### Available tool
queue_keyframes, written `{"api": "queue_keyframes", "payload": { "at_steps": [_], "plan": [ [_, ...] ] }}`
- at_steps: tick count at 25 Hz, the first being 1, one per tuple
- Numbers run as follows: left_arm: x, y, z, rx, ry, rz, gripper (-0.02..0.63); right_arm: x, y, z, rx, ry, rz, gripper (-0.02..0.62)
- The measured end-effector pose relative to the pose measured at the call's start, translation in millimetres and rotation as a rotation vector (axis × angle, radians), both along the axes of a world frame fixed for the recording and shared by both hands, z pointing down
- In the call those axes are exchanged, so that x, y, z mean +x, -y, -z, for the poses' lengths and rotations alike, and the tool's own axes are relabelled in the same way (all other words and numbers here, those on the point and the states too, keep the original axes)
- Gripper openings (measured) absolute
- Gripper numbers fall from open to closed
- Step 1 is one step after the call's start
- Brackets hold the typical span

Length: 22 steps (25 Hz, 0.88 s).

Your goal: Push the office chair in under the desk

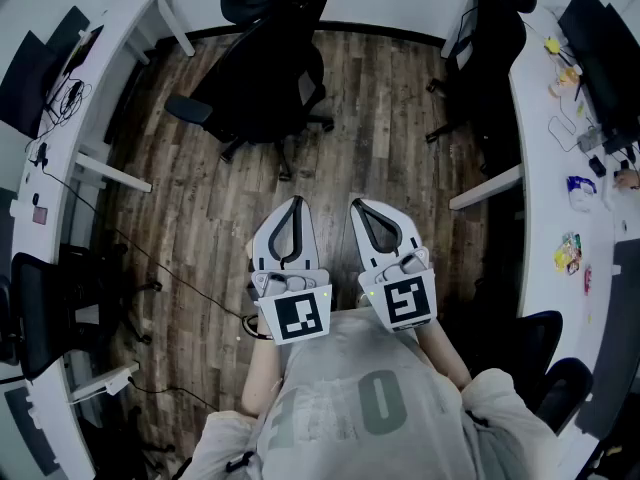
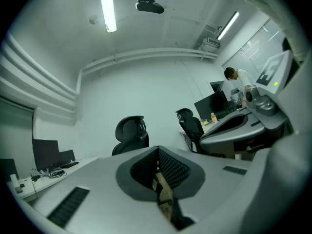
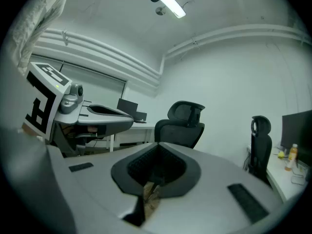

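Nearest, just in front of the person's grey shirt (image 1: 350, 398), the two claws are held side by side, close but not touching, both pointing forward over the wood floor (image 1: 200, 218). The left claw (image 1: 293, 202) has its jaws pressed together, tips meeting, with nothing pinched between them. The right claw (image 1: 358, 205) is the same: jaws closed tip to tip and empty. Neither touches any furniture. Beyond them lies a bare stretch of planks, and then the office chair (image 1: 262, 68), black with a mesh back and headrest. It stands out in the open on the floor, well apart from both claws, and both gripper views show it straight ahead past the closed tips. It is not tucked in; it sits clear of the left-hand desk (image 1: 110, 58), a white top that runs along that side and carries a dark monitor (image 1: 40, 68) and cables. Across the room a second chair (image 1: 495, 38) stands close against the right-hand desk (image 1: 540, 168), which holds small scattered items and a dark screen at its far end.
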<state>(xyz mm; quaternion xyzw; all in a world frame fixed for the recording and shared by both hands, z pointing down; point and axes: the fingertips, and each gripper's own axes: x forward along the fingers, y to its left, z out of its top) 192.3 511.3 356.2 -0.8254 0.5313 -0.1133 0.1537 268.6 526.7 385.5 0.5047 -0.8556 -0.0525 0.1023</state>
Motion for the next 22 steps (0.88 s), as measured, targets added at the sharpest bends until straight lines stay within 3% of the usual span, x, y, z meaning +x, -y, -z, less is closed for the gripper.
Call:
{"api": "queue_keyframes", "payload": {
  "at_steps": [11,17,22],
  "plan": [
    [-34,17,-7,-0.001,-0.028,0.017,0.015,-25,15,-6,-0.002,-0.026,0.0,0.021],
    [-54,38,-9,0.006,-0.031,-0.015,0.015,-40,37,-2,0.025,0.061,-0.06,0.021],
    [-72,69,-20,-0.017,-0.09,-0.019,0.015,-37,49,-13,0.004,0.01,-0.122,0.021]
  ]
}}
